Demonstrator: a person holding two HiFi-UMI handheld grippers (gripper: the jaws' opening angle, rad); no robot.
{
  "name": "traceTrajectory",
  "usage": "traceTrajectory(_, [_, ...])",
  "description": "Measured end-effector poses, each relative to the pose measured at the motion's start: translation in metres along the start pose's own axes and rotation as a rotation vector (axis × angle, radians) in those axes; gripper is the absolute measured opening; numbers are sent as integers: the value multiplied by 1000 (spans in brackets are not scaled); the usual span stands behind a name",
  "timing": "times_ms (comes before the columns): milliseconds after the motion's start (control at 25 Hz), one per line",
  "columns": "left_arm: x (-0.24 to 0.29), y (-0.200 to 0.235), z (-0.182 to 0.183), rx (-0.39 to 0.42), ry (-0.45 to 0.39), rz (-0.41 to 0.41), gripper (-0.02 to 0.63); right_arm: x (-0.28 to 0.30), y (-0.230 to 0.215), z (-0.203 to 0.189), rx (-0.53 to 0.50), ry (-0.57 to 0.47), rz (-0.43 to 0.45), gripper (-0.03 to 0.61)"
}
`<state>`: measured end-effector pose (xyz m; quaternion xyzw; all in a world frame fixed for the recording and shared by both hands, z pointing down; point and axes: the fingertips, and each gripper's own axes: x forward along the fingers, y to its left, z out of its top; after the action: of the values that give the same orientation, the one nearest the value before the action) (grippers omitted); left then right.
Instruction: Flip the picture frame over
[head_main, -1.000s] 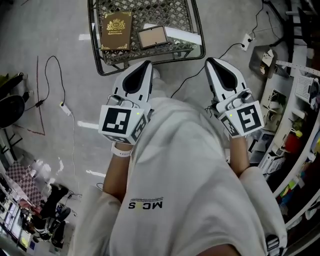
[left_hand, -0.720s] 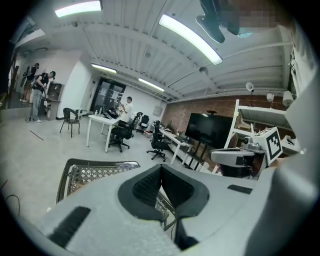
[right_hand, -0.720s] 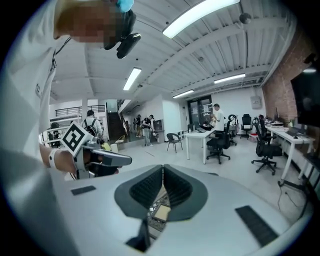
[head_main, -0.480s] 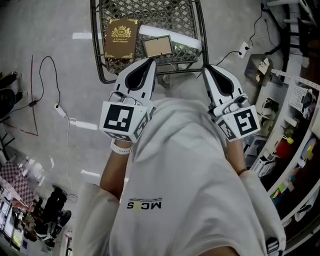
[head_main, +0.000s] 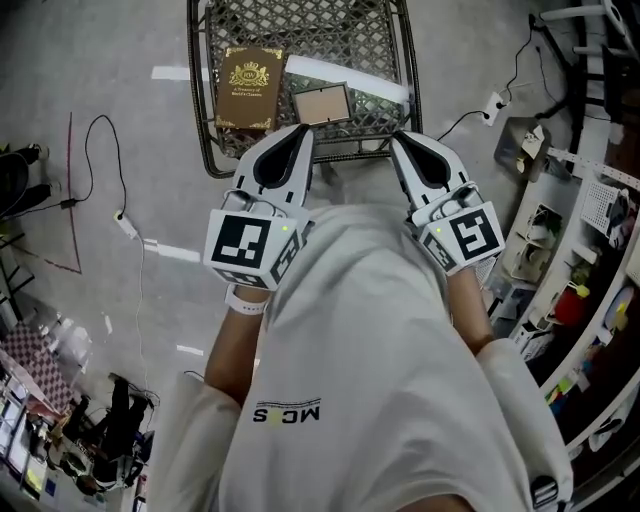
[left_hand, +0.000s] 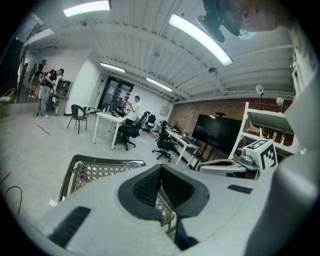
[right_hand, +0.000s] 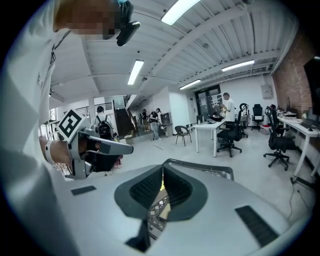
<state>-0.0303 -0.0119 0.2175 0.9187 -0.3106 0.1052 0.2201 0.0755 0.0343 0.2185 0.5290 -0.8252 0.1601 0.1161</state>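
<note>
Picture frame (head_main: 321, 104) beside book (head_main: 249, 88) on mesh table (head_main: 330, 28) — left gripper (head_main: 300, 132) and right gripper (head_main: 399, 139) near.

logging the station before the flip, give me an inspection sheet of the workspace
surface: dark metal mesh table standing on a grey concrete floor.
job's things: small light-bordered picture frame lying flat near the table's front edge, tan panel up, untouched.
clutter: brown book with gold crest lying left of the frame.
grippers: left gripper and right gripper both shut and empty, at the table's front edge, short of the frame.
cables: thin floor cable with white plug at left; black cable to a white socket block at right.
surroundings: cluttered shelving at right; white desks with office chairs beyond.
</note>
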Motion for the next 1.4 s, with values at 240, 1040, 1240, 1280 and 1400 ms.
traceTrajectory(240, [7, 10, -11, -6, 25, 18, 20, 18, -1, -9, -2, 29, 33, 22])
traceTrajectory(1040, [30, 49, -80, -21, 140, 120, 20, 88, -14, -61, -38, 122, 217, 26])
traceTrajectory(1240, [41, 57, -95, -44, 148, 133, 20, 103, -19, -80, -63, 148, 254, 38])
traceTrajectory(1280, [44, 58, -98, -46, 150, 136, 20, 106, -20, -83, -70, 153, 262, 42])
traceTrajectory(1400, [49, 59, -107, -44, 160, 144, 20, 115, -19, -94, -95, 169, 290, 46])
